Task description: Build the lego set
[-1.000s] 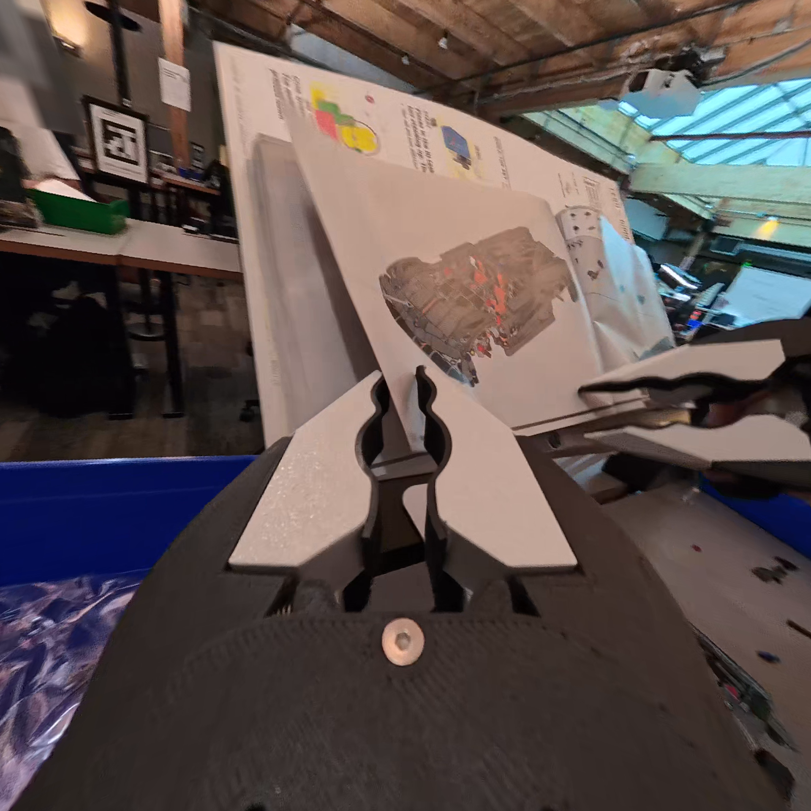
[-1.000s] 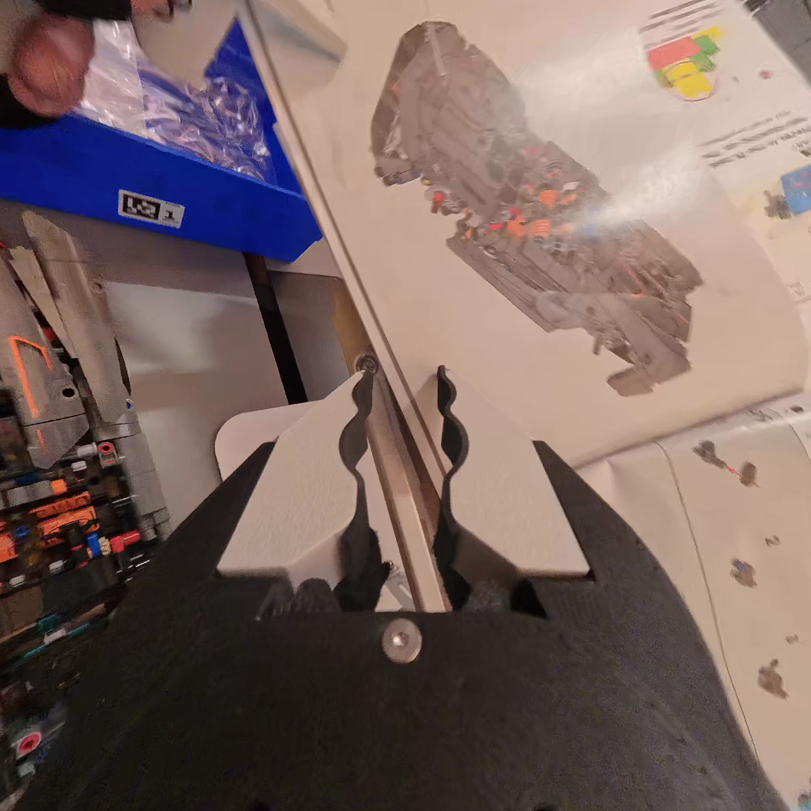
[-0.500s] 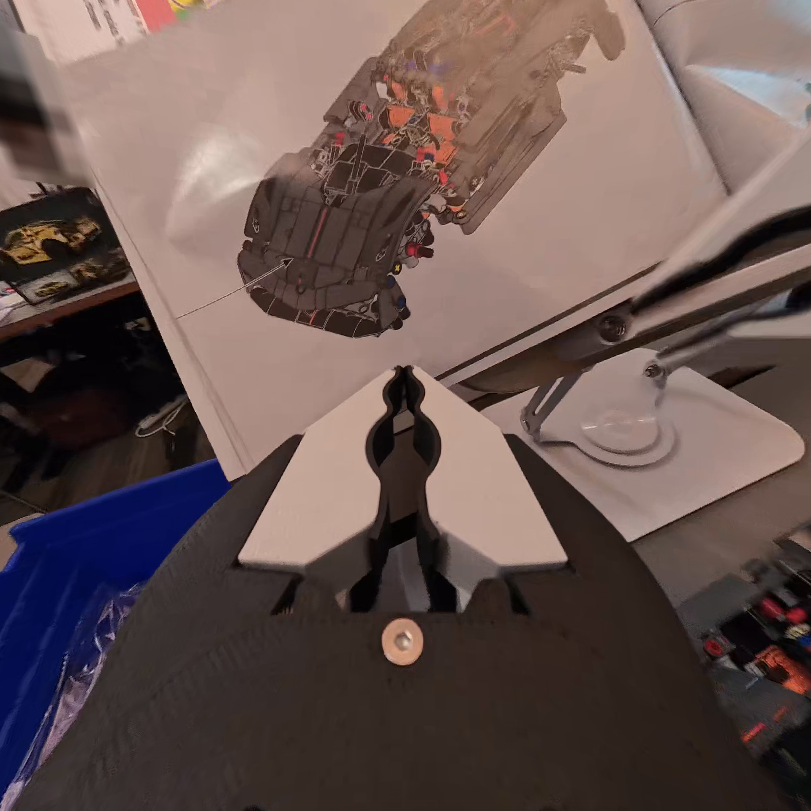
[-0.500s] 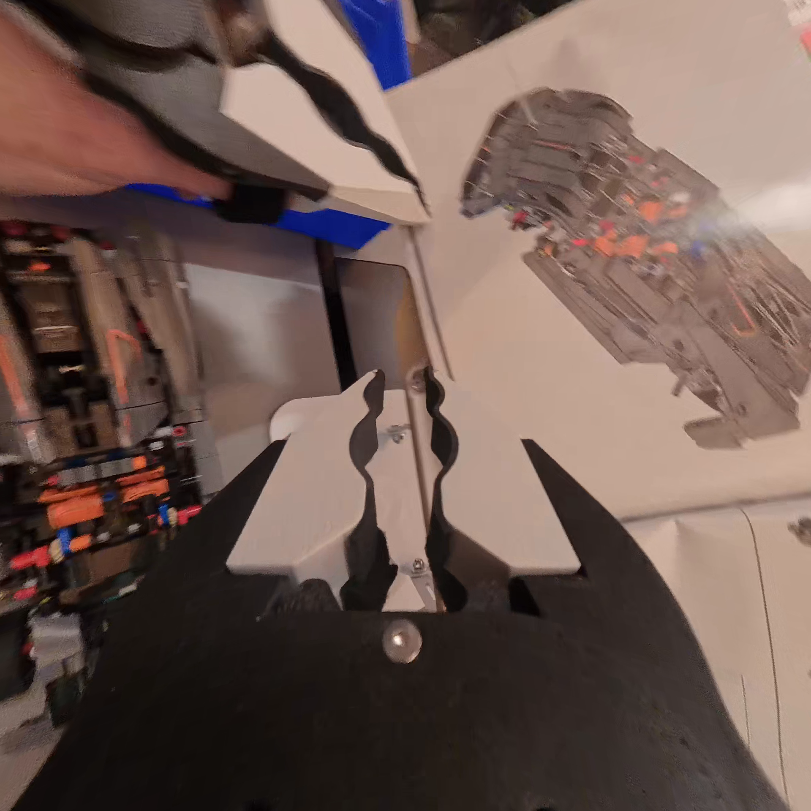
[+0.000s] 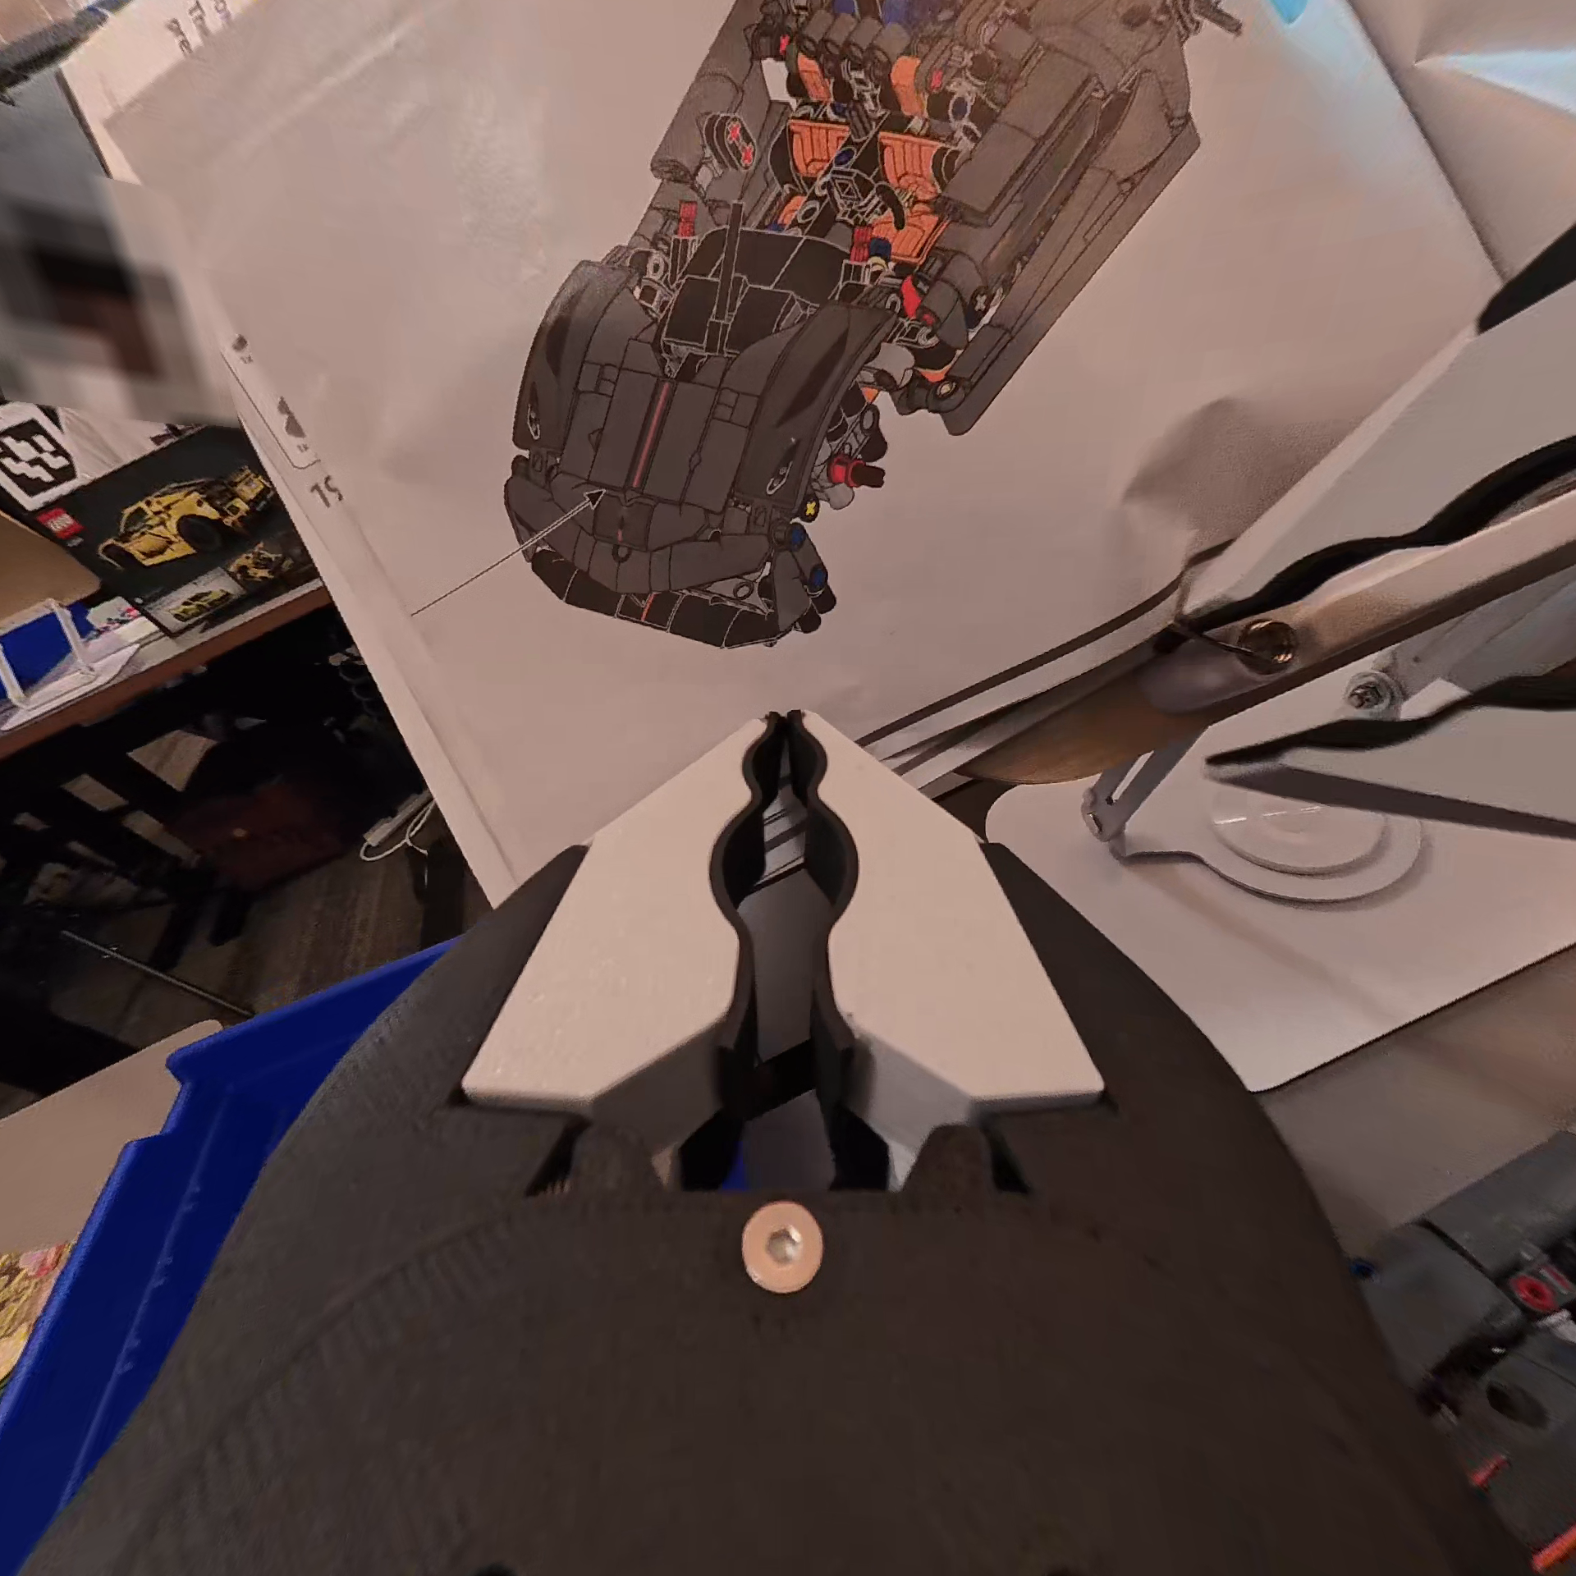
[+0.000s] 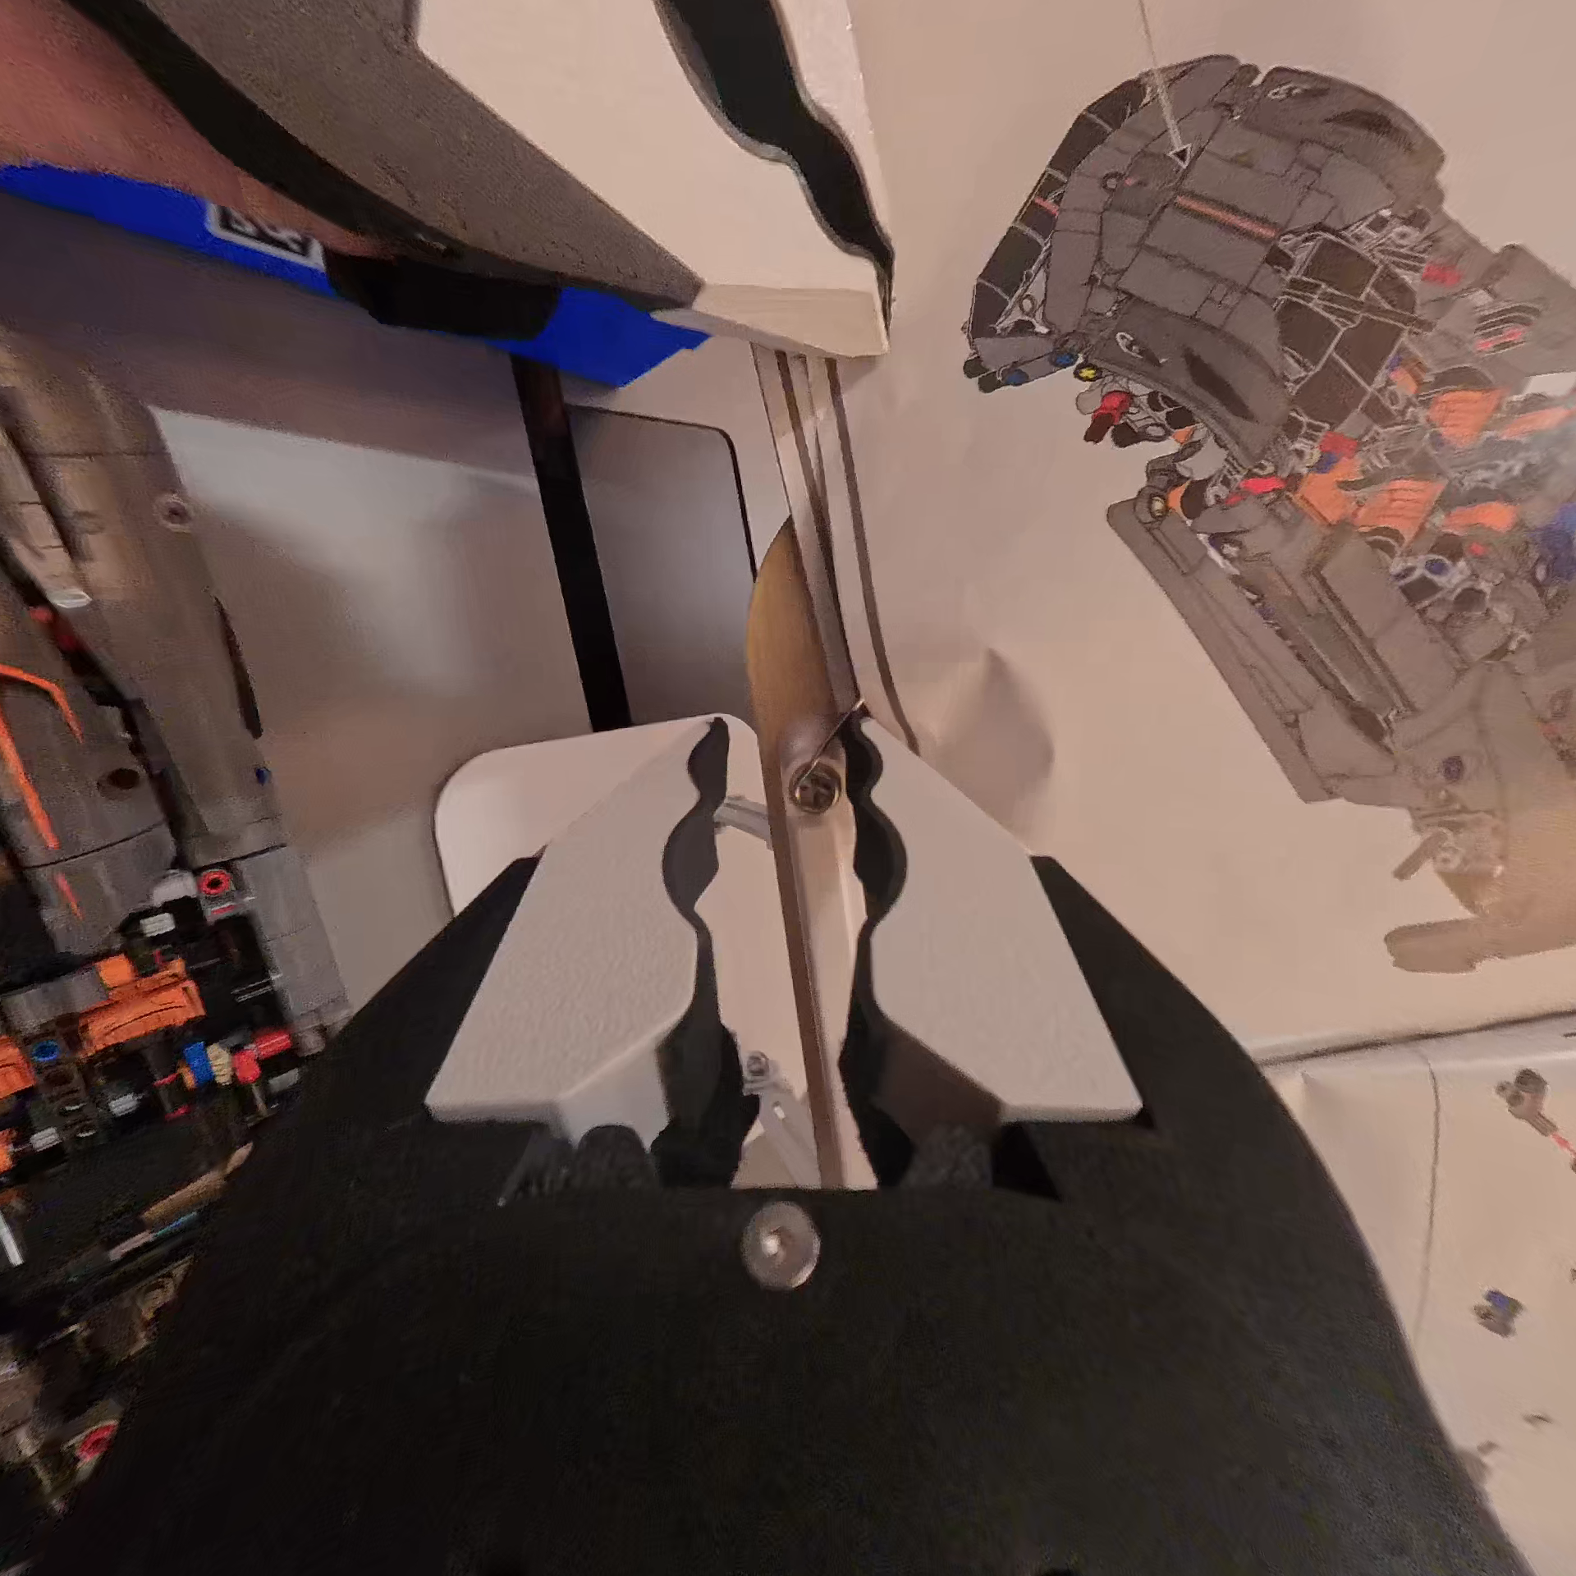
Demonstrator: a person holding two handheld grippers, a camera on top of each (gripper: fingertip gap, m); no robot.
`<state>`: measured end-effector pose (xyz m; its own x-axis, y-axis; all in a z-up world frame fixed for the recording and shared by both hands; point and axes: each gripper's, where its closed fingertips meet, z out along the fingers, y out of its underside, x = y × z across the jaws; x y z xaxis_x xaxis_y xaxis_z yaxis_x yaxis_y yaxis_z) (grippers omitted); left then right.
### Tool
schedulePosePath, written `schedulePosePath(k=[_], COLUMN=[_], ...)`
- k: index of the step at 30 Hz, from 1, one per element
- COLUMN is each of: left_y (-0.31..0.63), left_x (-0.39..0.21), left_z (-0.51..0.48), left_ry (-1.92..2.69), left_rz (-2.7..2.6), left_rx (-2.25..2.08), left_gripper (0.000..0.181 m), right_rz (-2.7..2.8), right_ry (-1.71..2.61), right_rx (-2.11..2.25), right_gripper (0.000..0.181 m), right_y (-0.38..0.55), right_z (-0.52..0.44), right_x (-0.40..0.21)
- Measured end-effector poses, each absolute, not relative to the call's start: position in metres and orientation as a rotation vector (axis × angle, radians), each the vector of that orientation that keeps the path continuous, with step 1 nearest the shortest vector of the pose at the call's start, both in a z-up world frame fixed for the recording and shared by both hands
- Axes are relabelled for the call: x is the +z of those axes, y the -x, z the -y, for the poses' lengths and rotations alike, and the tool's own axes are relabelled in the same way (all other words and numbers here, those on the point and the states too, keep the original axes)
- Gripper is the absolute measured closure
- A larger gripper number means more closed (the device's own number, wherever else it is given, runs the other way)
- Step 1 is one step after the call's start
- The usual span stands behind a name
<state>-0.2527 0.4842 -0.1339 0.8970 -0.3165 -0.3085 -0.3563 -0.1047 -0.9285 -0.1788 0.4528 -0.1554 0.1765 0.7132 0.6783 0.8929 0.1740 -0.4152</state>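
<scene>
White glossy page of the instruction booklet [image 5: 895, 554] stands propped on a metal book stand [image 5: 1313, 861], showing a drawing of a dark grey car with orange inner parts. Left gripper [image 5: 786, 721]: fingertips pressed together at the page's lower edge; whether paper sits between them, cannot tell. Right gripper [image 6: 789, 733]: jaws spread, straddling the stand's lower ledge and its screw, touching nothing that I can confirm. The partly built car model [image 6: 111, 895], grey with orange pieces, lies on the table left of the stand's white base plate, well apart from both grippers. Blue parts bin [image 5: 128, 1237] at the table's left edge, beside the left gripper.

Step in hand, by my judgement: settling the booklet on a new page, not assembly. Next move likely calls for freeing both grippers from the stand, reading the arrowed spot at the drawn car's nose, then finding that piece
</scene>
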Motion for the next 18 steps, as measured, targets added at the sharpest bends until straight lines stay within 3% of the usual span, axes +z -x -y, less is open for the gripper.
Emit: schedulePosePath(k=[3, 6, 18], left_y=[0.2553, 0.2562, 0.2598], left_x=[-0.1345, -0.1355, -0.1374], left_z=[-0.4837, -0.4842, -0.4879], left_ry=[1.714, 1.713, 1.720], left_rz=[-0.512, -0.512, -0.475], left_rx=[0.024, 0.019, -0.061], left_gripper=[0.181, 0.181, 0.181], right_rz=[1.521, 1.550, 1.728], right_ry=[1.629, 1.651, 1.344], right_rx=[-0.244, -0.120, -0.282], right_gripper=[0.174, 0.179, 0.181], right_y=[0.1806, 0.1848, 0.1863], right_z=[-0.4624, -0.4607, -0.4528], right_x=[-0.1497, -0.1516, -0.1575])
